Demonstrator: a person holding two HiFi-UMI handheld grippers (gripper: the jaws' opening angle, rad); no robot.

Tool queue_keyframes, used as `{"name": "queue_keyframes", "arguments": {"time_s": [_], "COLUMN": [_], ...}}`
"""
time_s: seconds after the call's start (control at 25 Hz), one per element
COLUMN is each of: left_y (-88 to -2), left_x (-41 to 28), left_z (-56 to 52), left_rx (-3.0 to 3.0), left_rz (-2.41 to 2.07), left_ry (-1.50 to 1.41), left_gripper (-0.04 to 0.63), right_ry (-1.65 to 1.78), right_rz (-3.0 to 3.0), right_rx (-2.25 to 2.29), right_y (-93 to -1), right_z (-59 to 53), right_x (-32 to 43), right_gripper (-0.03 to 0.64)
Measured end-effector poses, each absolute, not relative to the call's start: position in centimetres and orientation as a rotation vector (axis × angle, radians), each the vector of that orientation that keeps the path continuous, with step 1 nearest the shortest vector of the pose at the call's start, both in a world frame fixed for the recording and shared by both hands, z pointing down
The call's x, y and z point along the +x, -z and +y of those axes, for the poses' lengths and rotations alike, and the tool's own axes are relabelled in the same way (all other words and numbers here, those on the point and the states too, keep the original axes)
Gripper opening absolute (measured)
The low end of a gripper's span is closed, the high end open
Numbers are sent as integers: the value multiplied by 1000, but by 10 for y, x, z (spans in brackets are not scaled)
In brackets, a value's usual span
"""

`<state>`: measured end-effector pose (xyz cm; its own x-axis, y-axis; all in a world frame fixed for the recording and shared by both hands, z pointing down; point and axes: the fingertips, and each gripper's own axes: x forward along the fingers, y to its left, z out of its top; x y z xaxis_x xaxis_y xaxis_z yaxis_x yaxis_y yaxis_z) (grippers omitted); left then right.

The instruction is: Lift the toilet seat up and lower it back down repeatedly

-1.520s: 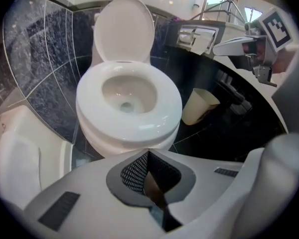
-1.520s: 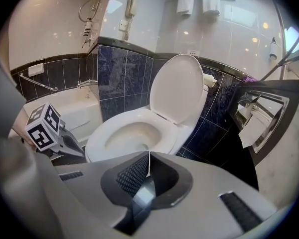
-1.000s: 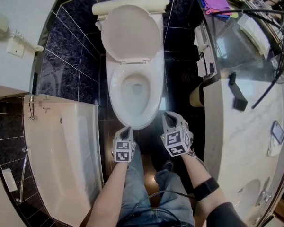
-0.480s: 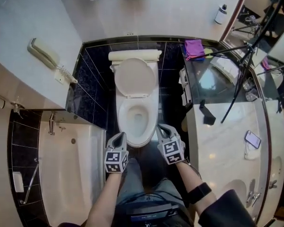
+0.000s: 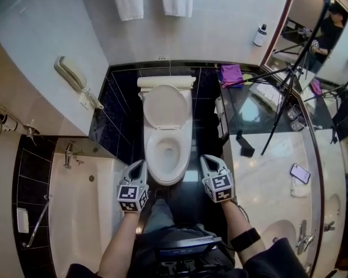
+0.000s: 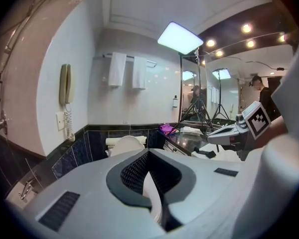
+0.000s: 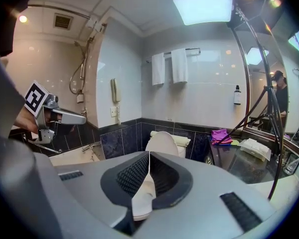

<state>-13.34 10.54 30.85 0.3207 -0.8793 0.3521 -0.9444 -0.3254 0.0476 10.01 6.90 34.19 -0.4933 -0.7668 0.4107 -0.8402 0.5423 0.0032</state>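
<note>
Left gripper (image 5: 138,165), right gripper (image 5: 209,160): grey moulded jaws with ribbed black pads (image 7: 132,176), both closed with nothing held. Beyond them is the glossy white oval bowl (image 5: 167,150). The toilet seat (image 5: 167,106) looks raised against the tank (image 5: 166,81); lid and seat are hard to separate. Dark glossy tiles (image 5: 119,103) behind.

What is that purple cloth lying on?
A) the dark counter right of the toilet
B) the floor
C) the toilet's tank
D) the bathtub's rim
A: the purple cloth lies at the far end of the dark counter, which runs along the right of the toilet.
</note>
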Motion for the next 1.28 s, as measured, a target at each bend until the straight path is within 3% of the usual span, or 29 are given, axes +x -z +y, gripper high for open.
{"name": "queue_keyframes", "arguments": {"time_s": [0.92, 1.28], "left_y": [-316, -367], "left_x": [-124, -126], "left_z": [118, 78], "left_rx": [2378, 2395], "left_rz": [-1669, -1621], "left_ry": [-361, -461], "left_gripper": [-5, -5], "right_ry": [-330, -548], "right_rz": [-2355, -2275], "right_rx": [1339, 1265], "right_y": [-369, -469], "right_z": [73, 43], "right_x": [114, 99], "right_gripper": [30, 168]}}
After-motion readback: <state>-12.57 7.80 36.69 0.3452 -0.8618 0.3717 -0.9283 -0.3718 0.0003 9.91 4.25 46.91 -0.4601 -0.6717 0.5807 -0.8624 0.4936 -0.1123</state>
